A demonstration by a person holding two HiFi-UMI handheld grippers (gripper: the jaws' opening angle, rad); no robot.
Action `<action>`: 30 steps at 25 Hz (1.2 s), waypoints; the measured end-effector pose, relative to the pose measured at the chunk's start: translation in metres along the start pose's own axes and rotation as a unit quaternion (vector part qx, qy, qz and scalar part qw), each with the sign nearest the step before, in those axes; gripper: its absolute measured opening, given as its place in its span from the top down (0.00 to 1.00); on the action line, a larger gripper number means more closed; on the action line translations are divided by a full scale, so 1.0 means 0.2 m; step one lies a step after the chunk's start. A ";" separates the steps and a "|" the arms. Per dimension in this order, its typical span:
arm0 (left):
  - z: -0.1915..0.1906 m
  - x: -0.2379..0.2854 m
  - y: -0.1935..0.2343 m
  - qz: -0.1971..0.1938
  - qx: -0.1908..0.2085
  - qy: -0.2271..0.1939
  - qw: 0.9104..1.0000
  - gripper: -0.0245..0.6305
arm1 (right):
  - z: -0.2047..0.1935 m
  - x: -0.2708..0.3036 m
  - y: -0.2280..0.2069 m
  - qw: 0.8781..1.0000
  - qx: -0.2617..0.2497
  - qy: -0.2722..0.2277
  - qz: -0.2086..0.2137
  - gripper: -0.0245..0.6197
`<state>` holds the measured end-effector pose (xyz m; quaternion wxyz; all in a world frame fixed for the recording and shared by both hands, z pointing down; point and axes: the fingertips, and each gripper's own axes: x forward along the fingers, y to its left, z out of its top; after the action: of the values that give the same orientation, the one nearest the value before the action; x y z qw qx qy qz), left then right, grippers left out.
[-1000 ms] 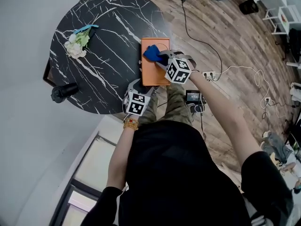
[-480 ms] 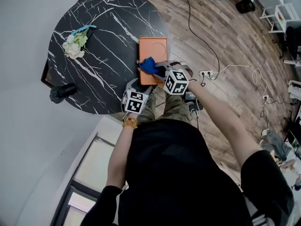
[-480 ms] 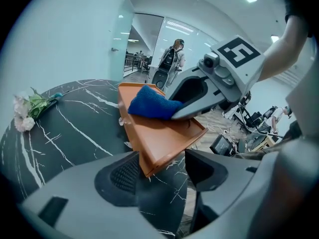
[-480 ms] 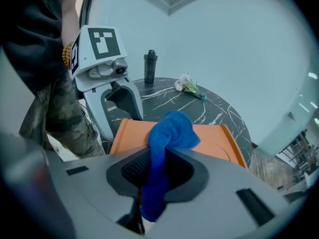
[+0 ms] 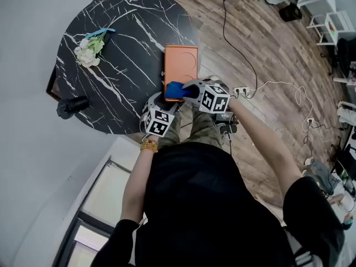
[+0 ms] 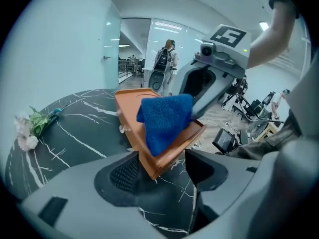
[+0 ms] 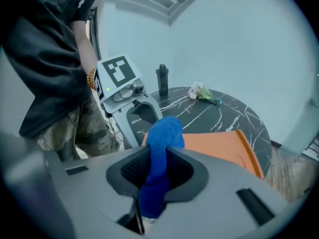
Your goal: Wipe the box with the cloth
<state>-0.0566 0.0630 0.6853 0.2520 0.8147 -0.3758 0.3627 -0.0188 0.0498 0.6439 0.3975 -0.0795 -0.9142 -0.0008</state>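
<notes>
Head view, Mei: where is the box now?

Mei: The flat orange rectangular box point(image 5: 181, 65) lies at the edge of the round black marble table point(image 5: 122, 38) with white veins, on the side of the person point(image 5: 211, 204). The blue terry cloth point(image 5: 174, 89) sits on its near end.

Jon: Who holds the cloth?

Mei: The right claw point(image 5: 186, 92). Its 2 jaws are closed on a bunched fold of the cloth. The loose part sticks out in front, so it can rub the top of the box. I think the wiping is under way.

Jon: And the left claw point(image 6: 157, 166)?

Mei: Its jaws stand wide apart around the near corner of the box. I see no real pinch, because some table shows beside 1 pad. I judge that it only blocks the box, so the rubbing does not push the box off.

Jon: The room?

Mei: The table is glossy, with white flowers point(image 5: 89, 52) and a black bottle point(image 5: 72, 107) well apart from the box. Below is a wooden plank floor point(image 5: 267, 49) with cables point(image 5: 239, 43), beside a pale wall point(image 5: 28, 149).
</notes>
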 end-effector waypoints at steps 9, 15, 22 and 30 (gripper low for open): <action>0.11 -0.10 -0.04 -0.006 0.018 -0.052 0.998 0.51 | -0.13 -0.25 -0.79 0.983 -0.002 0.056 -0.176 0.86; 0.08 -0.05 -0.09 -0.029 0.022 -0.046 0.998 0.51 | -0.26 -0.15 -0.87 0.982 0.050 0.094 -0.157 0.86; 0.09 0.00 -0.04 -0.007 0.016 -0.026 1.000 0.49 | -0.28 -0.14 -0.82 0.979 0.050 0.088 -0.177 0.86; -0.04 0.05 -0.02 0.000 0.000 0.026 1.000 0.49 | -0.26 -0.10 -0.67 0.981 0.056 0.073 -0.173 0.86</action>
<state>-0.0526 0.0663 0.6979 0.2618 0.8048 -0.3693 0.3839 0.0129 -0.0891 0.6740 0.4611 0.1025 -0.8811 -0.0238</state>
